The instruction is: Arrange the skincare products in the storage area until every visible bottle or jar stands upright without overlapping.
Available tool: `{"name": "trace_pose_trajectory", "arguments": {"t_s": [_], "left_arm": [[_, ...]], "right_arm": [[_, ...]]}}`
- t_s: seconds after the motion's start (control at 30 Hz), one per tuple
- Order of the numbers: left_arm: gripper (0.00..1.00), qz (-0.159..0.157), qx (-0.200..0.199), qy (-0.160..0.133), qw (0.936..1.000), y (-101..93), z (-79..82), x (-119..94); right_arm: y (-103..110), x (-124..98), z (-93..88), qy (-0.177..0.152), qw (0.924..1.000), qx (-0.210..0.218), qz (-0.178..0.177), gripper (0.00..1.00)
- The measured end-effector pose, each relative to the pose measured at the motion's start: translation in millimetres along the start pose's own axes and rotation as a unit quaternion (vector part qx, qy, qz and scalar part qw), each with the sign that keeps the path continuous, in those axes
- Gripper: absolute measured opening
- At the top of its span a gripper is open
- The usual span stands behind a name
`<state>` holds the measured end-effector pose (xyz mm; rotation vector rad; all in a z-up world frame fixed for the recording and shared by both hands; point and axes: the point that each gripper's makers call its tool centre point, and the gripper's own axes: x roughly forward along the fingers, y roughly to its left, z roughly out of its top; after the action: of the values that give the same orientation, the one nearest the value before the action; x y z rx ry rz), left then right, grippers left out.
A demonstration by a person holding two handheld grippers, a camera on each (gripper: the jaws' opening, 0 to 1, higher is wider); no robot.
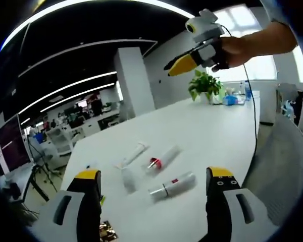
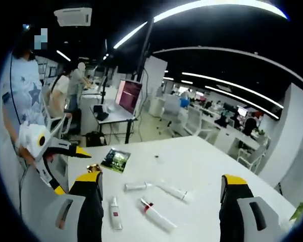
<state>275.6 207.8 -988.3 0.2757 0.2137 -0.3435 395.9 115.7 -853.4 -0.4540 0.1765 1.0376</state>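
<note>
Looking along my left gripper [image 1: 154,184], I see its fingers spread apart and holding nothing — just beyond them four skincare tubes [image 1: 171,185] lie flat on the white bench [image 1: 217,126], close together, none upright. My right gripper [image 2: 159,189] is likewise apart and empty over the same tubes. A dark packet [image 2: 115,159] sits near the bench edge; farther off, a potted plant [image 1: 204,84] stands at the far end.
</note>
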Motion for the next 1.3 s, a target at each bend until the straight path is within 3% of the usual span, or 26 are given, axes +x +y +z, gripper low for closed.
{"name": "trace_pose_trajectory", "arguments": {"t_s": [0.33,0.47,0.73,0.87,0.97,1.13,1.3], "left_arm": [[0.77,0.003,0.011,0.01,0.9999,0.3,-4.2,0],[0.76,0.006,0.007,0.008,0.9999,2.1,-3.5,-1],[0.76,0.011,0.012,0.012,0.9998,3.4,-5.9,-1],[0.77,0.016,0.008,0.01,0.9998,6.2,-5.1,-1],[0.77,0.018,0.007,0.009,0.9998,7.0,-4.7,-1],[0.75,0.017,0.012,0.004,0.9998,4.5,-2.6,-2],[0.71,0.025,0.015,0.007,0.9995,6.8,-3.8,-2]], "right_arm": [[-30,7,87.9,-0.051,0.9981,-0.027,0.021,0.99],[-40,13,107.5,-0.054,0.9977,-0.02,0.035,0.99],[-50,27,156.8,-0.058,0.993,-0.084,0.058,0.98],[-62,34,177.7,-0.072,0.9914,-0.084,0.069,0.96],[-70,48,173.2,-0.055,0.9907,-0.092,0.083,0.96],[-74,70,140.2,-0.004,0.9895,-0.091,0.113,0.9],[-70,94,98.3,0.065,0.9801,-0.095,0.162,0.9]]}}
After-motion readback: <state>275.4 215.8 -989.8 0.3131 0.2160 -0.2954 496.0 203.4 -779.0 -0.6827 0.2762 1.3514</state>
